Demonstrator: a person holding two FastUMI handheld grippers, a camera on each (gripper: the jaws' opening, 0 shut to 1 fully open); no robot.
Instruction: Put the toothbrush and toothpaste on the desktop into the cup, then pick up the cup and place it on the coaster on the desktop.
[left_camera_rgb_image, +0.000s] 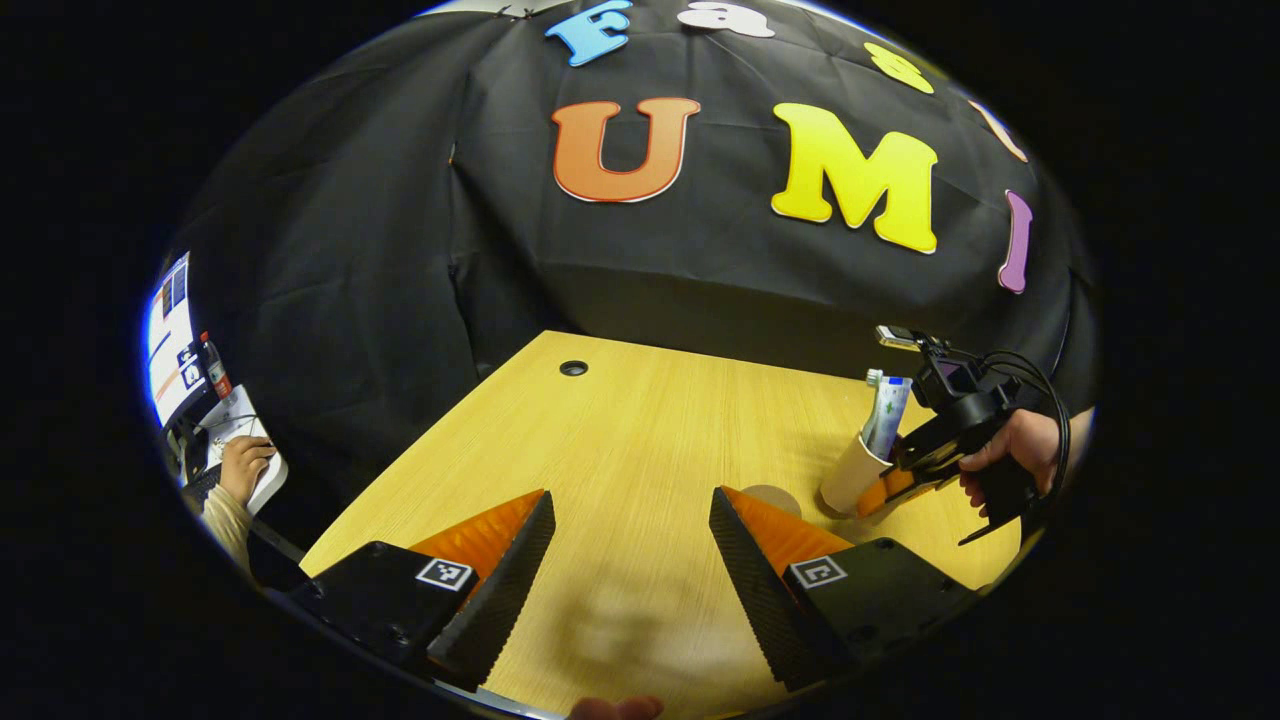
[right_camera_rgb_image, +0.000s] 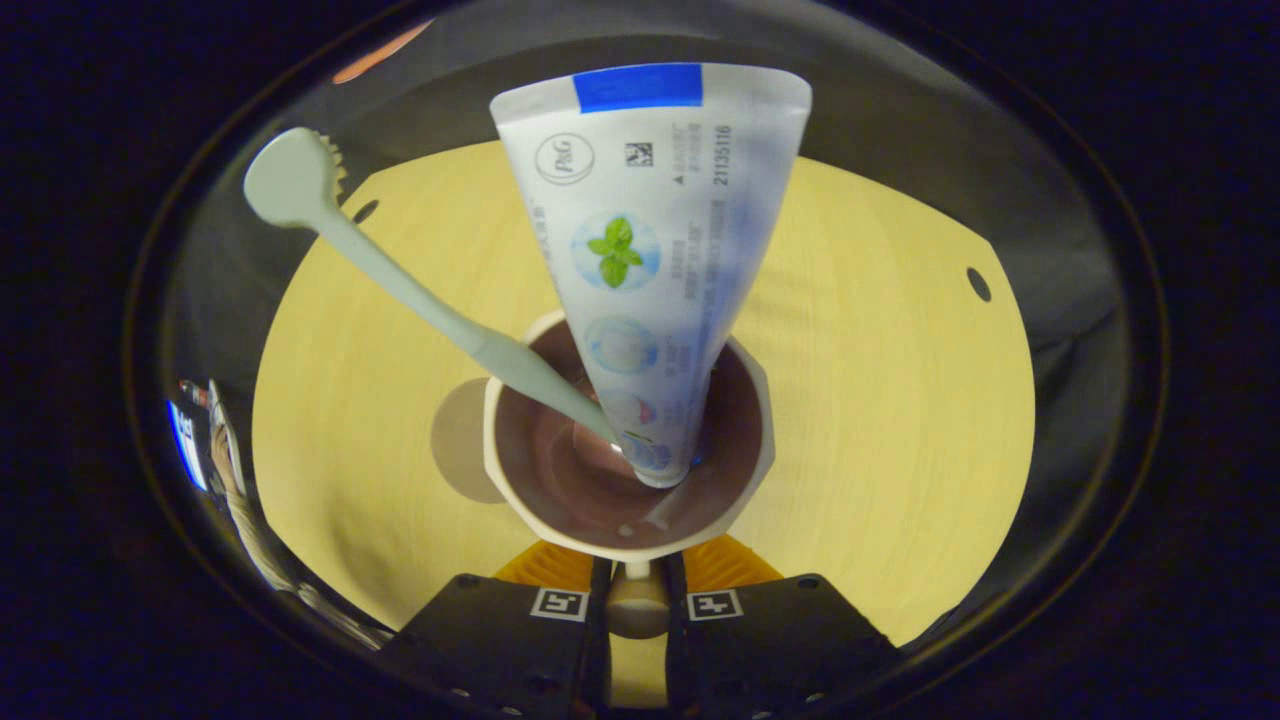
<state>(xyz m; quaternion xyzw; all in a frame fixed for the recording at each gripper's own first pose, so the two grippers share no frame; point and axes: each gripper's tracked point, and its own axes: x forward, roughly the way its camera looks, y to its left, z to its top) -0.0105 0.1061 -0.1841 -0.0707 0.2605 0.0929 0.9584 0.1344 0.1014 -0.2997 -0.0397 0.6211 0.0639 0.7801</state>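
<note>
My right gripper (right_camera_rgb_image: 637, 600): my two fingers are drawn close together on the cup's handle, which sits pinched between them at the bottom of the right gripper view. In the left gripper view I see this gripper (left_camera_rgb_image: 905, 478) at the cup's side, with my hand (left_camera_rgb_image: 1015, 450) around its grip.

My left gripper (left_camera_rgb_image: 630, 555): my fingers are spread wide with nothing between them, hanging over bare desk (left_camera_rgb_image: 640, 440), well apart from the cup.

Cup (right_camera_rgb_image: 628, 455): I look down into it from above. In the left gripper view the cup (left_camera_rgb_image: 850, 475) leans over, tilted toward the coaster. Whether its base is on the wood or just off it, I cannot tell.

Toothbrush (right_camera_rgb_image: 400, 285): in the cup, handle down, head up and leaning out over the rim.

Toothpaste (right_camera_rgb_image: 650, 260): in the cup too, standing cap end down, flat end up.

Coaster (right_camera_rgb_image: 462, 440): a round disc on the desk, just beside the cup, partly hidden behind the rim. In the left gripper view the coaster (left_camera_rgb_image: 775, 497) lies just beside the cup's base.

Done, as I judge it: both items are loaded, and I have hold of the cup.

Left: shift the cup sideways onto the coaster, set it upright, let go.

Risk, as I judge it: the tall tube and brush could tip out while the cup is tilted.
</note>
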